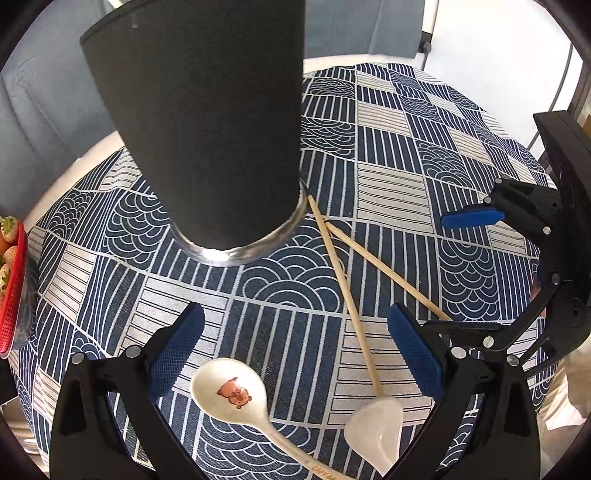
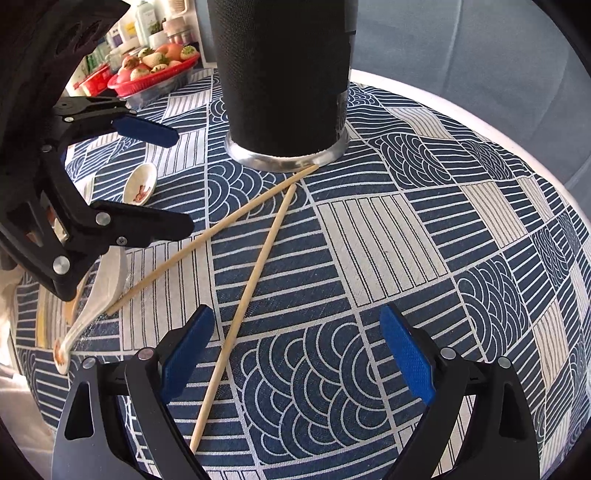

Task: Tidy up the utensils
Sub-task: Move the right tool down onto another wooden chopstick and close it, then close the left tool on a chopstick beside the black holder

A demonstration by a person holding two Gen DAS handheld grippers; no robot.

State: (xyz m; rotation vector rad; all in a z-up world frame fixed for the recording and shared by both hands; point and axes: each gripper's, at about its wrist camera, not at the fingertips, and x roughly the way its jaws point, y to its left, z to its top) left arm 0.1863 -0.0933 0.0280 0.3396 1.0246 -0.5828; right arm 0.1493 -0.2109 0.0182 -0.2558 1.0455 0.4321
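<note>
A tall black mesh utensil holder (image 1: 207,122) with a silver base stands on the patterned tablecloth; it also shows in the right wrist view (image 2: 284,74). Two wooden chopsticks (image 1: 343,280) lie crossed beside its base, also visible in the right wrist view (image 2: 255,277). A white spoon with a bear print (image 1: 231,393) and a plain white spoon (image 1: 376,428) lie near my left gripper (image 1: 295,354), which is open and empty above them. My right gripper (image 2: 299,350) is open and empty over one chopstick. The right gripper shows in the left wrist view (image 1: 469,273); the left one shows in the right wrist view (image 2: 162,181).
A red basket of strawberries (image 2: 151,77) sits at the table's far side, seen at the left edge in the left wrist view (image 1: 11,295). Bottles and jars (image 2: 147,26) stand behind it. The round table's white rim (image 2: 443,99) curves close behind the holder.
</note>
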